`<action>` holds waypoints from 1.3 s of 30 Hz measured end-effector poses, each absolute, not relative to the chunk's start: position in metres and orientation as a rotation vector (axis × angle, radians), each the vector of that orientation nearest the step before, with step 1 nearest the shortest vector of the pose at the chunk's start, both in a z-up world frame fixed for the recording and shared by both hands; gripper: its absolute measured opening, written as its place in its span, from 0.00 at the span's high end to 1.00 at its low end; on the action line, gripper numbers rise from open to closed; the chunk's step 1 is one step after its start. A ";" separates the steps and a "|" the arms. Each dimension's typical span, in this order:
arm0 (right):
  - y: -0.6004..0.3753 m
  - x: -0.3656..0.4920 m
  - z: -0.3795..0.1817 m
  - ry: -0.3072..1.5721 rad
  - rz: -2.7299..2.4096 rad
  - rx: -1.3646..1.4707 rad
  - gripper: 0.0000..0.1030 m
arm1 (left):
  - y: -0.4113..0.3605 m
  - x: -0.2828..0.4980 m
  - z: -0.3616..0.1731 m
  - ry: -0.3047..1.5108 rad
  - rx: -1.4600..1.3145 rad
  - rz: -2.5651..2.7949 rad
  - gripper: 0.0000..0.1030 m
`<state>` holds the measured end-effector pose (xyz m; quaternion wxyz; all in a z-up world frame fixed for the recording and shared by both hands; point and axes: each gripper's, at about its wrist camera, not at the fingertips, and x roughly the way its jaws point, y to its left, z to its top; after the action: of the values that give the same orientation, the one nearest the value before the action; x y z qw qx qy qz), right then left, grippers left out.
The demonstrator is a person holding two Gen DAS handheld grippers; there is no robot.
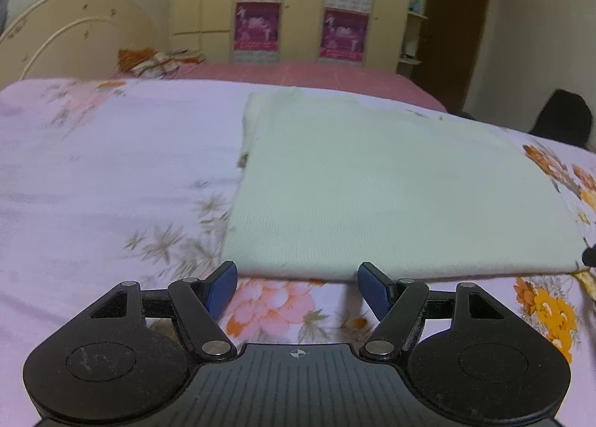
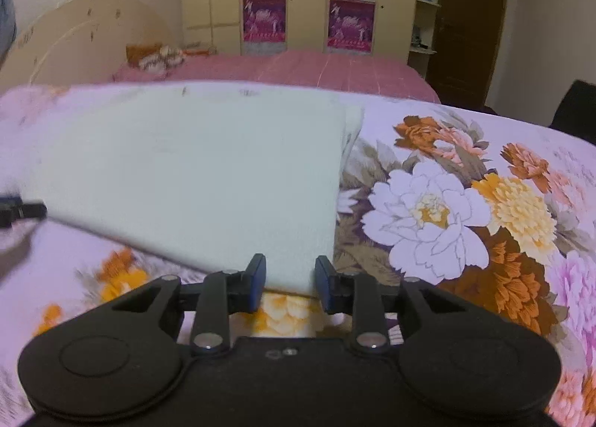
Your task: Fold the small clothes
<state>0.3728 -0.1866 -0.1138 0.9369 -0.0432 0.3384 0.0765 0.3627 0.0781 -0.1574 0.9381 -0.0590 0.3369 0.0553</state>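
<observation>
**Both grippers at near hem, next fold pending**

Pale green garment (image 1: 391, 181) lies flat on floral bedsheet (image 1: 93, 166), w/ edges squared. Left gripper (image 1: 297, 278) sits at garment's near edge, jaws released & empty. Right gripper (image 2: 289, 276) straddles garment's near right corner, jaws part-open, not pinching; prob. lining up to lift it.

A: Left wrist view sits low and close over the floral bedsheet (image 1: 93, 166), angled down past its own fingers, facing the wardrobe (image 1: 298, 2).

B: Right wrist view faces the same way, same nearness, set further right. Both share the pale folded garment (image 2: 193, 173) and headboard (image 2: 93, 35).
</observation>
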 end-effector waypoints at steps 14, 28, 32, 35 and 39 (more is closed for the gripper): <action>-0.166 0.374 -0.099 0.649 0.223 -0.017 0.74 | 0.106 0.349 -0.166 0.687 -0.560 0.051 0.31; -0.137 0.417 -0.092 0.637 0.314 0.138 0.80 | 0.131 0.388 -0.210 0.497 -1.074 0.130 0.43; -0.129 0.444 -0.101 0.669 0.335 0.198 0.93 | 0.136 0.407 -0.214 0.470 -1.078 0.127 0.46; -0.115 0.463 -0.107 0.679 0.356 0.198 0.95 | 0.140 0.423 -0.215 0.464 -1.063 0.128 0.46; -0.095 0.476 -0.109 0.656 0.384 0.167 0.95 | 0.144 0.441 -0.221 0.502 -1.053 0.161 0.93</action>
<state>0.4762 -0.0950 -0.1085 0.9253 0.0813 0.3196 0.1871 0.4411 0.1439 -0.2212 0.8316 -0.4966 0.2367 0.0761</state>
